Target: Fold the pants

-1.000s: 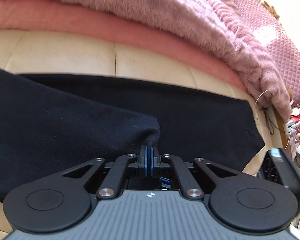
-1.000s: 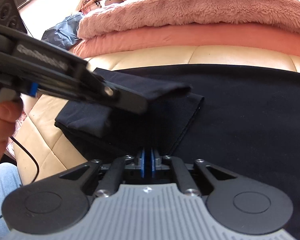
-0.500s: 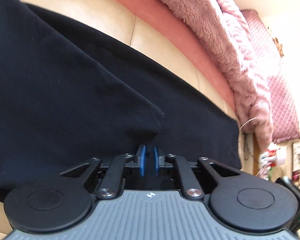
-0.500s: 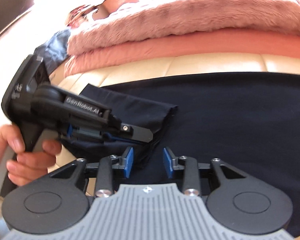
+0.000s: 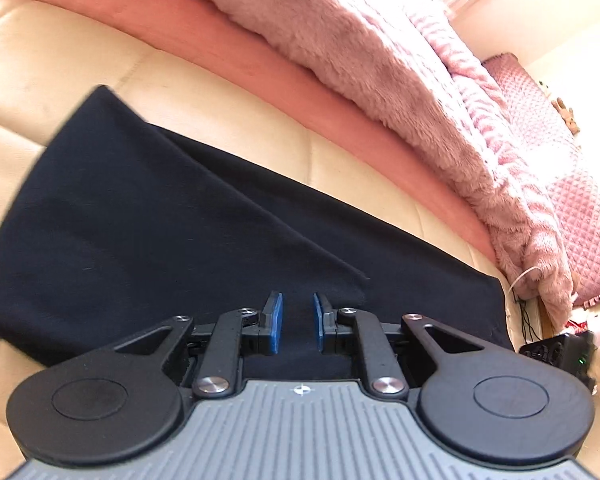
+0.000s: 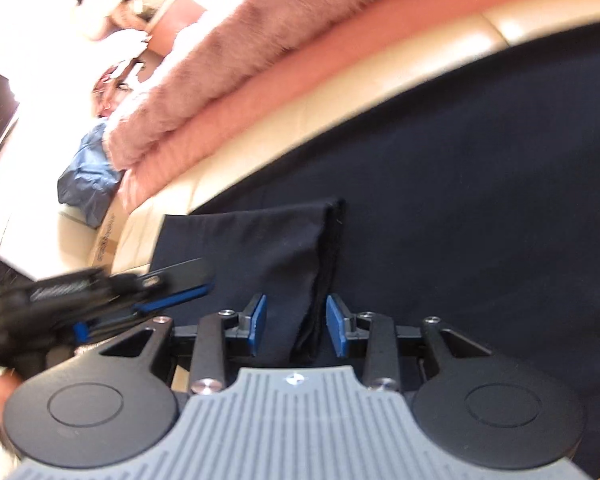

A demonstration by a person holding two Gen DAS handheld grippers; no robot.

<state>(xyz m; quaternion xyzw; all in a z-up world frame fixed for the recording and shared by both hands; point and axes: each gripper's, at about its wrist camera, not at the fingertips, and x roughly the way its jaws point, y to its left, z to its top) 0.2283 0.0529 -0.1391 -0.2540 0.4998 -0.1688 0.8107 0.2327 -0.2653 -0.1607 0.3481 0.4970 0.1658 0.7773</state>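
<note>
A: Start at the left gripper. How do its blue pads stand?
B: Parted a little, with a gap between them and nothing pinched. Dark cloth lies under and ahead of them, not pressed.
A: And the right gripper?
B: Its jaws are closing, yet the pads are clearly apart. A folded edge of the pants runs up between them; the pads do not press on it.
A: Where are the pants?
B: Spread flat on the cream leather cushion, one layer folded over at an angle. Beyond them lie a salmon sheet and a fluffy pink blanket.
A: Any containers?
B: I can make out none; the clutter at the far edges is too blurred to tell.
A: Anything else?
B: The left gripper shows blurred at the left of the right wrist view, just beside the fold.
</note>
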